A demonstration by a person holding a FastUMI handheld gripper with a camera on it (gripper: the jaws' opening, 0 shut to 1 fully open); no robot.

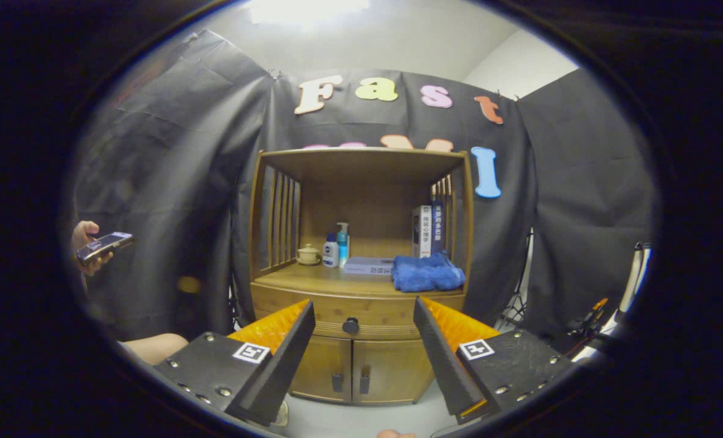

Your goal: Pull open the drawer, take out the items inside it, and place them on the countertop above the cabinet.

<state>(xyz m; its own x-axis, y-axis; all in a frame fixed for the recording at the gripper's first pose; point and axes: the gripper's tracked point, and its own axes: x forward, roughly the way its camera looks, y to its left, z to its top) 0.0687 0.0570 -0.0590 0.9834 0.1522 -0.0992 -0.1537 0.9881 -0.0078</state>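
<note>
Cabinet (361, 267) stands dead ahead, 12 o'clock from the gripper (364, 331), backed against the booth's black cloth wall (173, 182). Wooden, with an open shelf bay on top, slatted sides, a roof board over it.

Countertop (313, 278) forms the floor of that bay. Bare wood at its front left.

Below the countertop, the drawer (313, 304) spans the full width. Shut, front flush. Its round dark knob (350, 325) sits centre, between the two fingers and beyond their tips.

Under the drawer, two doors (361, 371), closed, each with a small dark pull near the middle seam.

Gripper held wide, fingers spread to either side of the knob, touching nothing, nothing between them. Each finger body carries a square marker.

On the countertop, largest first: blue towel (427, 274), bunched, at 1 o'clock, front right. Books (428, 230) upright behind it against the right slats. A flat box (369, 266) lies just left of the towel, touching it. Pump bottle (342, 243) and a smaller bottle (330, 252) stand side by side at the back, centre-left. Small lidded cup (307, 254) left of them.

At 9 o'clock, well clear of the cabinet, a hand (86, 243) holds a phone (104, 244).
</note>
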